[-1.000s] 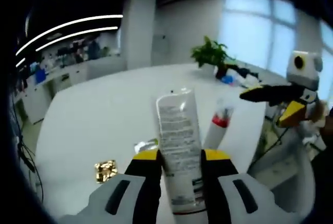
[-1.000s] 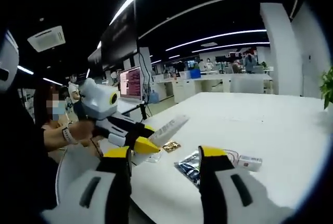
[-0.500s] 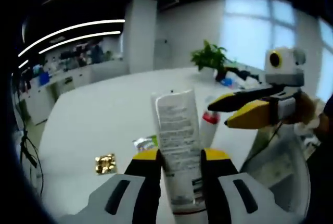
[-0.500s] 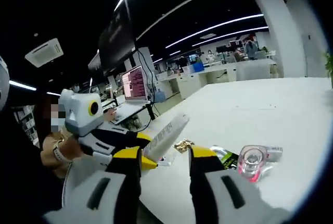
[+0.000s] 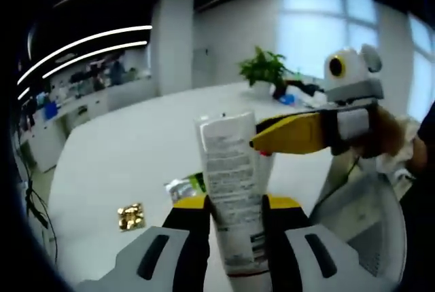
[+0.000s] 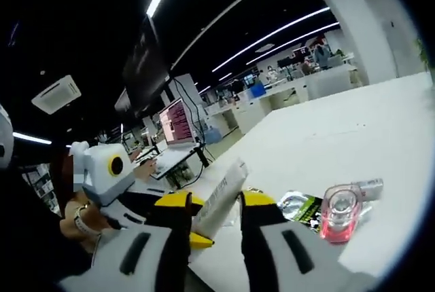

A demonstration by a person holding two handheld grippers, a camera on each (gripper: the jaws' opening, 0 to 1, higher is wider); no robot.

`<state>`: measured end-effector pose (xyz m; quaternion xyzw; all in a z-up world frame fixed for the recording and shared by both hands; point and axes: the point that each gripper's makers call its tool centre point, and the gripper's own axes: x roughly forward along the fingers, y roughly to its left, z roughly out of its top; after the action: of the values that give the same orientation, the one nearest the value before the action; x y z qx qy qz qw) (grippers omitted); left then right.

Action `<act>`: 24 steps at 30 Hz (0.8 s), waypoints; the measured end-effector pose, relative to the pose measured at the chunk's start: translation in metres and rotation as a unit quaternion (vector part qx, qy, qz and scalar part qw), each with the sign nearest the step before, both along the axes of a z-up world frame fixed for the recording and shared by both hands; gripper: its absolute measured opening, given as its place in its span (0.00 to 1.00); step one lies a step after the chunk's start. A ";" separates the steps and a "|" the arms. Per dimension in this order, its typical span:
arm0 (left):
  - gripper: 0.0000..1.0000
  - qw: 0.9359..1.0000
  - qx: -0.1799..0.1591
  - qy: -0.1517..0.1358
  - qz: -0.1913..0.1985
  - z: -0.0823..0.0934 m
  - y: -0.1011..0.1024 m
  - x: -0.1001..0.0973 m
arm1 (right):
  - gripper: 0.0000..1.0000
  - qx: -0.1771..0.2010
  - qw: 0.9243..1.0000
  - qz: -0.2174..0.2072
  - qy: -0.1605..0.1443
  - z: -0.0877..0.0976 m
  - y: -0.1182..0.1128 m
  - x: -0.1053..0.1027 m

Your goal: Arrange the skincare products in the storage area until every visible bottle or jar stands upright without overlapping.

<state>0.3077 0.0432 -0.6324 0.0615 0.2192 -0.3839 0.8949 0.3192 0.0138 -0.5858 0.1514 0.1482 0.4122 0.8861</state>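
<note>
I am clamping the white tube (image 5: 233, 197) in my left gripper (image 5: 234, 205) above the table (image 5: 129, 149), while my right gripper's (image 6: 212, 205) jaws are straddling its far end. Closing crookedly could be twisting it loose onto the pink-capped bottle (image 6: 339, 212).

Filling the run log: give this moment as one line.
left gripper: shut on white tube | right gripper: open around tube tip | pink-capped bottle, gold wrapper: on table
</note>
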 end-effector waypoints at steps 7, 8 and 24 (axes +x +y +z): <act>0.26 1.000 0.014 -0.008 -0.007 0.001 -0.002 0.001 | 0.18 0.011 1.000 -0.004 0.003 0.000 -0.003 0.003; 0.26 1.000 0.015 -0.008 -0.009 0.000 -0.001 0.002 | 0.17 0.009 1.000 -0.007 0.003 -0.001 -0.005 0.004; 0.26 0.999 0.038 -0.003 -0.008 -0.015 -0.001 0.003 | 0.09 0.025 1.000 -0.014 0.012 -0.007 -0.006 0.001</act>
<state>0.3107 0.0425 -0.6477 0.0989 0.2304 -0.3823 0.8894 0.3201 0.0074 -0.5932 0.1801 0.1463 0.4019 0.8858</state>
